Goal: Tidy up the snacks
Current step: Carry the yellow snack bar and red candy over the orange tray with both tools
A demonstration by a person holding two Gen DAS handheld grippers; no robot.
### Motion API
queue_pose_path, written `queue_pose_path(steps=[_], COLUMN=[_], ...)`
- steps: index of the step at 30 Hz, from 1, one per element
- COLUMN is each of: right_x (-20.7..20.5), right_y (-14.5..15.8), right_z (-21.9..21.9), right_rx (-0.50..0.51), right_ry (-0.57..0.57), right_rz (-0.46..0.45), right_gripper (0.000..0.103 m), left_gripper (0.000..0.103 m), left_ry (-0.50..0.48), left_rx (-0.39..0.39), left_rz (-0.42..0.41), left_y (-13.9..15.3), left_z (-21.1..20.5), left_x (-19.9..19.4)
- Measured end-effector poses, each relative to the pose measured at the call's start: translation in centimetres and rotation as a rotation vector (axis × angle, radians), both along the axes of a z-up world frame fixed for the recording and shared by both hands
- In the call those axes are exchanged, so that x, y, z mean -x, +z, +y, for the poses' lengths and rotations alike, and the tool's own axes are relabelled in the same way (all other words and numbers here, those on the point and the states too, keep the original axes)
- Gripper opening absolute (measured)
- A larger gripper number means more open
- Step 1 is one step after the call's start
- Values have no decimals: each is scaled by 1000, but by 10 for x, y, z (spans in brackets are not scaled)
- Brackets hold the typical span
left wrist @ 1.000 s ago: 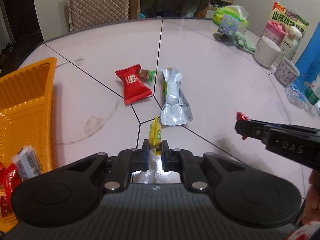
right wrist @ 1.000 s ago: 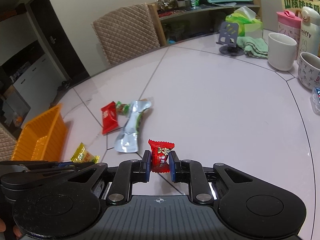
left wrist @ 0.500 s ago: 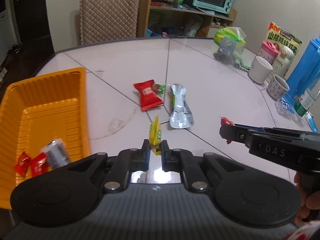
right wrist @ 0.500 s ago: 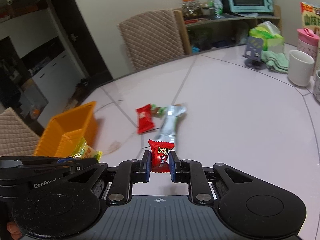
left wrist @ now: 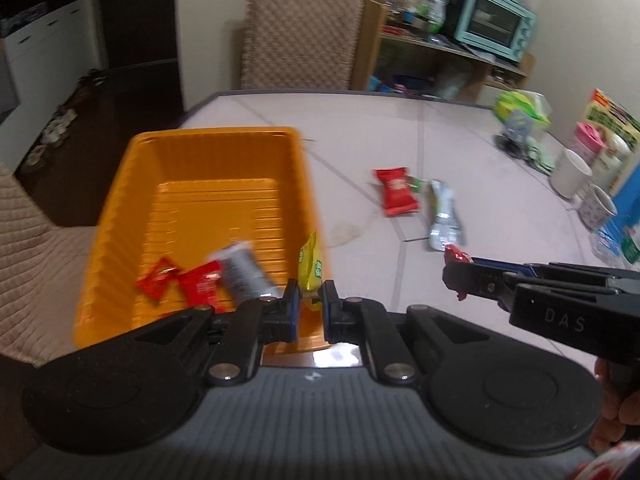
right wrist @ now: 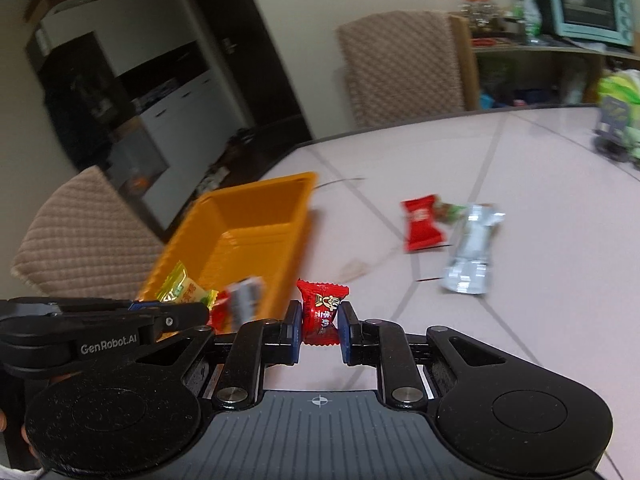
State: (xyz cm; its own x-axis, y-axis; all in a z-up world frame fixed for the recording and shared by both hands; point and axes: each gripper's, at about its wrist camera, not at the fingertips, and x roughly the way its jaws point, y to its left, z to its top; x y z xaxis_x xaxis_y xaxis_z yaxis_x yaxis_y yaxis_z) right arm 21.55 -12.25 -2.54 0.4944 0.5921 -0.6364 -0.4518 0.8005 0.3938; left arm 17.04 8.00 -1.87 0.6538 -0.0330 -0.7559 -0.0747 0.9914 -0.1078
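Observation:
My left gripper [left wrist: 307, 307] is shut on a yellow-green candy [left wrist: 310, 265] and holds it over the near right edge of the orange tray [left wrist: 188, 168]. The tray holds two red candies [left wrist: 182, 280] and a silver packet [left wrist: 244, 272]. My right gripper [right wrist: 319, 326] is shut on a red candy [right wrist: 322, 312], just right of the tray [right wrist: 256, 216]; it also shows in the left wrist view [left wrist: 460, 276]. On the table lie a red snack packet [left wrist: 397, 192], a small green-wrapped candy [left wrist: 418, 184] and a silver pouch [left wrist: 443, 220].
Two mugs [left wrist: 570, 168], a pink cup, a snack box, a blue box and a green tissue pack [left wrist: 520, 108] stand at the table's right side. Quilted chairs stand behind the table [left wrist: 300, 36] and beside the tray [right wrist: 76, 236]. The table edge runs just behind the tray.
Both grippers have swung left towards the orange tray, each still holding its candy. The tray now sits directly ahead of the left gripper.

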Motion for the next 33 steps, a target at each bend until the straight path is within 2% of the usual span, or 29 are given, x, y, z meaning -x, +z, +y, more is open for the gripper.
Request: queue_pose_path(steps=[7,13,23,33], right_x=[-2,-13,-49,-85], right_y=[0,-3,-18,-31], right_z=[45,76,121,145], right_rx=[-8,-5,10,17], right_ry=[97,146,155,135], right_rz=[-11,-25,22,60], right_gripper=[19,19,19,19], left_gripper=[10,10,10,10], left_ry=[94,135,107,49], left_rx=[-31,-56,-79,-88], left_rz=[4,2,3,22], left_y=[4,6,-4,-17], left_z=[40,66,92,102], left_x=[11,8,-30,-71])
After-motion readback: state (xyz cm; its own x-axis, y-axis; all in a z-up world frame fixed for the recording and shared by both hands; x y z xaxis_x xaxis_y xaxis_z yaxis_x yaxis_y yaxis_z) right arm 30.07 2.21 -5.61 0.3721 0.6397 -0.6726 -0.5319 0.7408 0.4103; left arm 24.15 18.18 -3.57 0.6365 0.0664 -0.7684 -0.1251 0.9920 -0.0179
